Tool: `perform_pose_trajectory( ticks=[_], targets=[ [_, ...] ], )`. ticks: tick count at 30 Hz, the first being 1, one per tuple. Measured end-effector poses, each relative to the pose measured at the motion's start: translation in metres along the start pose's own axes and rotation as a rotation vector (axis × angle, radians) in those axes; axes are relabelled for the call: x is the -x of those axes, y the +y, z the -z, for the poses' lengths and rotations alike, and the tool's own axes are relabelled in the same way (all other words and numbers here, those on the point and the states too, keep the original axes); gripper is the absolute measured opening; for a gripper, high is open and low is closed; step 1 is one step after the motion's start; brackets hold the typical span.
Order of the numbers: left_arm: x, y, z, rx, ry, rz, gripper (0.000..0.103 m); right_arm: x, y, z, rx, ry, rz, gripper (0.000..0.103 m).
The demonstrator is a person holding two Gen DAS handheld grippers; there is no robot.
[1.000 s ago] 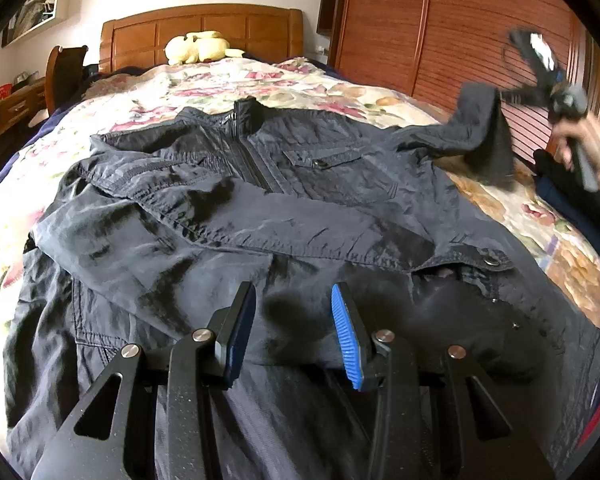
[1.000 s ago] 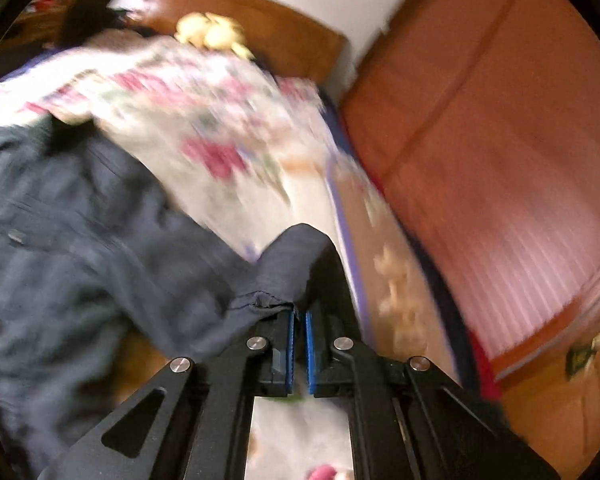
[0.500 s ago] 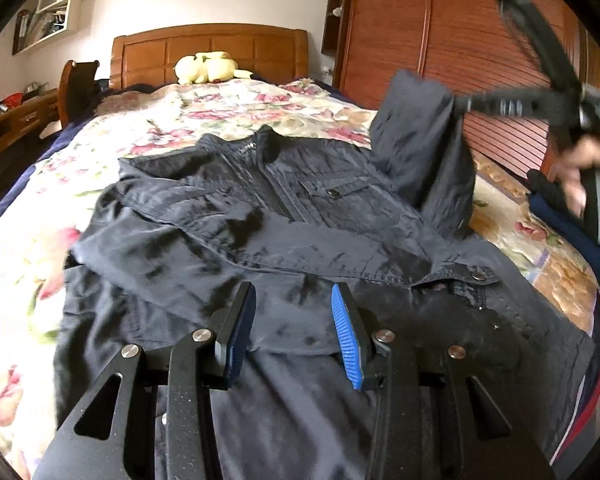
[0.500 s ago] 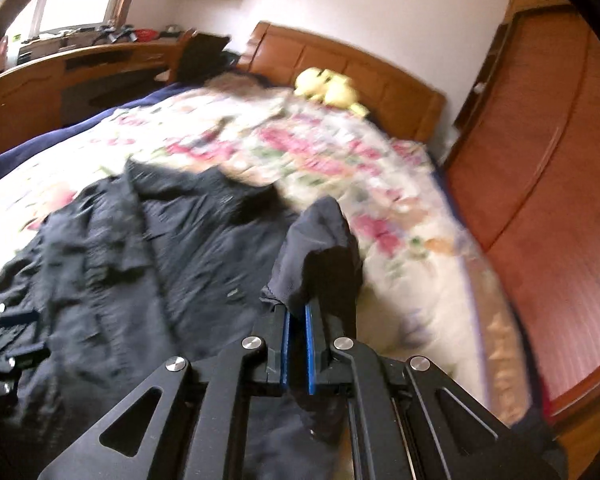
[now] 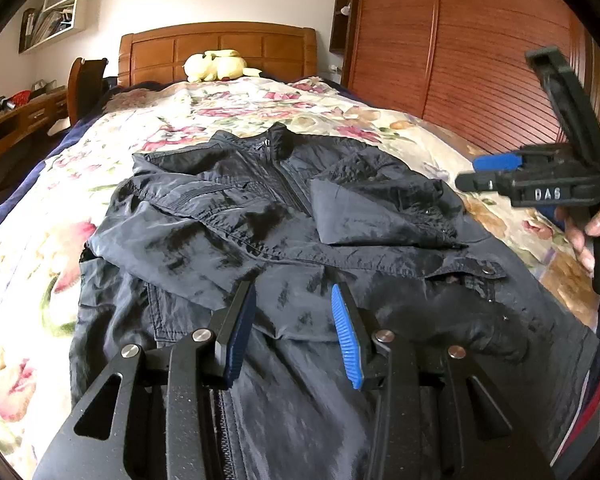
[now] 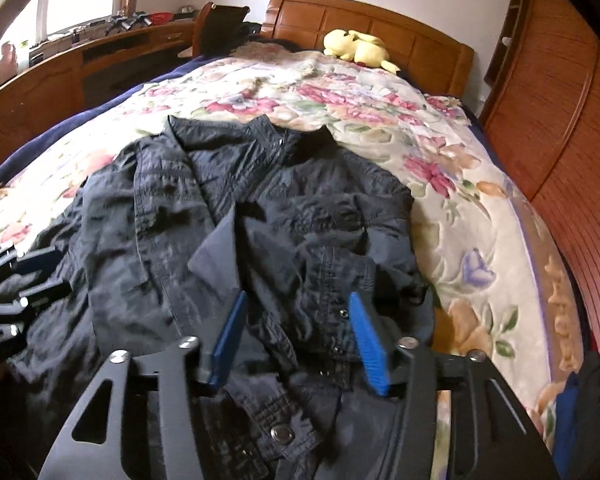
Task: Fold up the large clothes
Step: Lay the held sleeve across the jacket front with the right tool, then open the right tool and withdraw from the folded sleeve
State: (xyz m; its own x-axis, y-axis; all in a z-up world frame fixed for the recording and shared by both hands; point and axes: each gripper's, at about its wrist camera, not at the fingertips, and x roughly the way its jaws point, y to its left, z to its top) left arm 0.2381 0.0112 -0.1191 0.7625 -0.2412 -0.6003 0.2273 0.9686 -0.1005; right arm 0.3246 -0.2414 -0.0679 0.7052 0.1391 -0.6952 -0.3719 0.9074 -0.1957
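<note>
A black jacket [image 5: 260, 216] lies front up on the floral bedspread [image 5: 228, 108], collar toward the headboard. Both sleeves lie folded across its chest; the right sleeve [image 5: 380, 208] rests on top with its cuff near the zip. The jacket also shows in the right wrist view [image 6: 228, 208]. My left gripper [image 5: 292, 320] is open and empty, low over the jacket's hem. My right gripper [image 6: 296, 328] is open and empty above the jacket's right side, over the snap-button cuff [image 6: 336, 280]. It also shows in the left wrist view [image 5: 488, 172], held beside the bed.
A yellow plush toy [image 5: 216, 66] sits by the wooden headboard [image 5: 220, 46]. A slatted wooden wardrobe [image 5: 460, 60] runs along the right of the bed. A desk [image 6: 60, 68] and chair [image 6: 220, 24] stand to the left. Dark blue clothes [image 6: 580, 408] lie at the bed's right edge.
My right gripper carried the right sleeve over the jacket's chest, let it go and opened. The sleeve now lies folded on the jacket. My left gripper stayed open over the hem.
</note>
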Motion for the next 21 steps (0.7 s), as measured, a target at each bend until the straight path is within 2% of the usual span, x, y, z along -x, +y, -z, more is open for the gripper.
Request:
perform_pose_trajectory(
  ticks=[2, 6, 11, 14, 16, 19, 21],
  targets=[
    [-0.001, 0.000, 0.000, -0.001, 0.004, -0.002, 0.040, -0.008, -0.002, 0.011, -0.017, 0.027, 0.002, 0.065],
    [-0.003, 0.001, 0.001, 0.003, 0.008, -0.006, 0.040, -0.041, -0.009, 0.023, -0.056, 0.091, -0.028, 0.066],
    [-0.005, 0.002, 0.002, 0.006, 0.016, -0.003, 0.040, -0.073, -0.009, 0.033, -0.037, 0.162, -0.020, 0.066],
    [-0.005, 0.002, 0.002, 0.006, 0.019, -0.001, 0.040, -0.084, -0.009, 0.032, -0.031, 0.169, 0.002, 0.066],
    [-0.005, 0.002, 0.002, 0.005, 0.019, 0.000, 0.040, -0.088, -0.011, 0.031, -0.037, 0.143, 0.030, 0.063],
    [-0.005, 0.001, 0.002, -0.001, 0.017, 0.004, 0.040, -0.091, -0.010, 0.028, -0.022, 0.124, 0.041, 0.015],
    [-0.003, 0.000, 0.001, -0.006, 0.011, 0.011, 0.040, -0.084, -0.008, 0.022, -0.004, 0.108, 0.059, 0.010]
  ],
)
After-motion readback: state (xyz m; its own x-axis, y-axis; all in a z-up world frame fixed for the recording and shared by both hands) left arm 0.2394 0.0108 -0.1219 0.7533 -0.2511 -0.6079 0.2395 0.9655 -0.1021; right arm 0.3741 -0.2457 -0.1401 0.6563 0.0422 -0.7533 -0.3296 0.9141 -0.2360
